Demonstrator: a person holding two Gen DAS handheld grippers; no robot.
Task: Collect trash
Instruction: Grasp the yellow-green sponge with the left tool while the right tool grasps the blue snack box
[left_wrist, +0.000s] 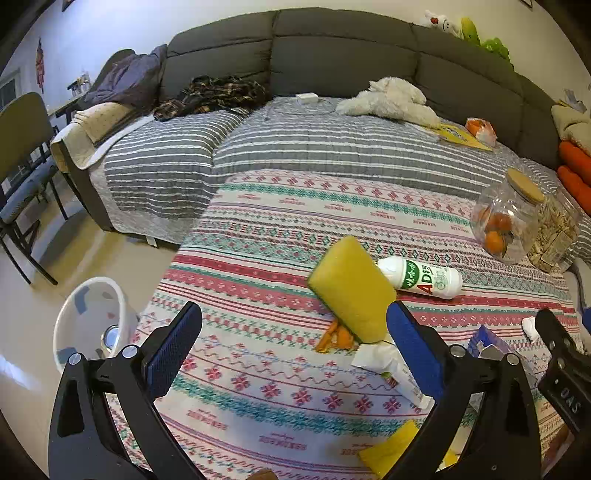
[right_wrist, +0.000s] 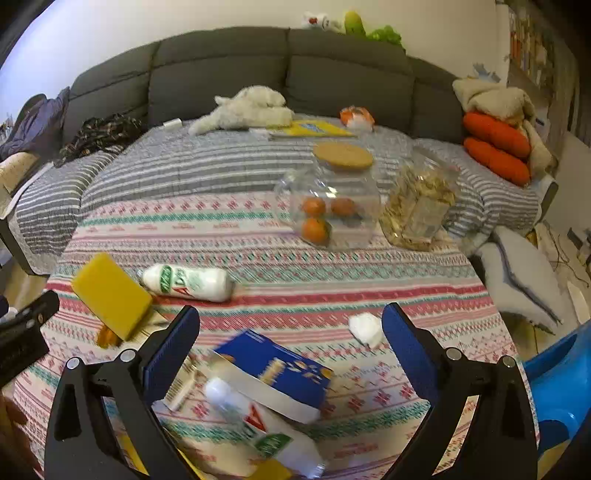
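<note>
the left gripper hovers low over the patterned worktop, jaws spread wide and holding nothing. the yellow sponge stands tilted just ahead of them, by the right-hand blue pad, with an orange wrapper under it and a white bottle lying behind. the right gripper likewise hangs released, the blue box between its jaws. a white bin sits left of the sponge, on the floor.

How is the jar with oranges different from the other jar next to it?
The orange jar has a round cork lid and holds a few oranges, mostly empty; the snack jar is packed with tan snacks, and its lid is unclear. Both are clear and stand on the patterned cloth.
</note>
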